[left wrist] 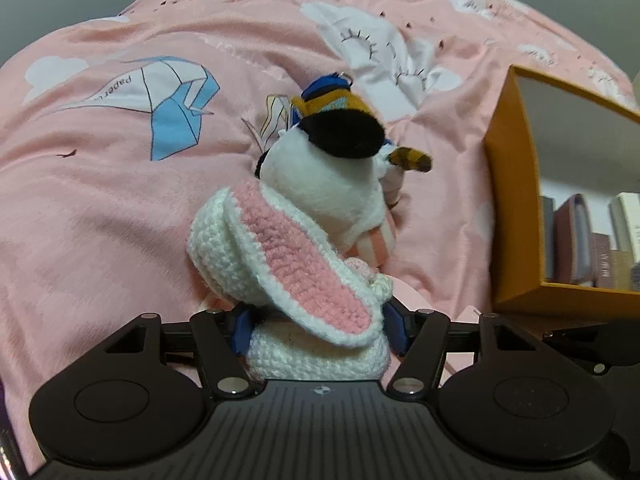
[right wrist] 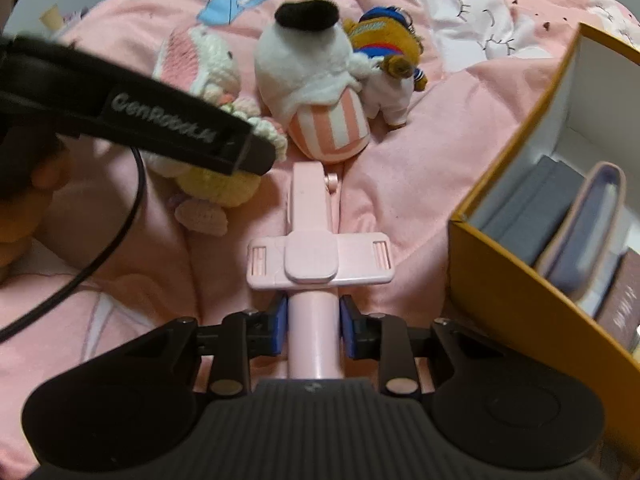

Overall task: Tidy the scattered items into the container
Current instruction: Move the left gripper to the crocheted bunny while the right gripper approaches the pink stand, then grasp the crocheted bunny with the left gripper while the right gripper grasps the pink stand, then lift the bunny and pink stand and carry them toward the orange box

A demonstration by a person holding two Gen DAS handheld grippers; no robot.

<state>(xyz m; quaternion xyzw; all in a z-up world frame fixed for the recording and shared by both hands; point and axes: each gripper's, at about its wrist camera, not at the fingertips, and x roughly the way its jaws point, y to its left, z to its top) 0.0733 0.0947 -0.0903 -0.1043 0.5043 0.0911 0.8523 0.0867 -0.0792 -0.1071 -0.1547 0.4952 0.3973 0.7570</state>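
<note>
My left gripper (left wrist: 318,330) is shut on a white and pink crochet bunny (left wrist: 288,272); the bunny also shows in the right wrist view (right wrist: 208,80), partly behind the left gripper's black body (right wrist: 160,120). My right gripper (right wrist: 313,328) is shut on the handle of a pink selfie stick (right wrist: 310,216) that lies on the bedspread. A white plush with a black patch and striped pink bottom (right wrist: 316,80) and a small yellow and blue plush (right wrist: 384,36) lie beyond. The orange box (right wrist: 512,296) stands at the right and holds several flat cases.
Everything rests on a soft pink quilt (left wrist: 100,200) with paper-crane and cloud prints. The orange box (left wrist: 516,208) is to the right of the left gripper. A black cable (right wrist: 116,240) runs from the left gripper across the quilt.
</note>
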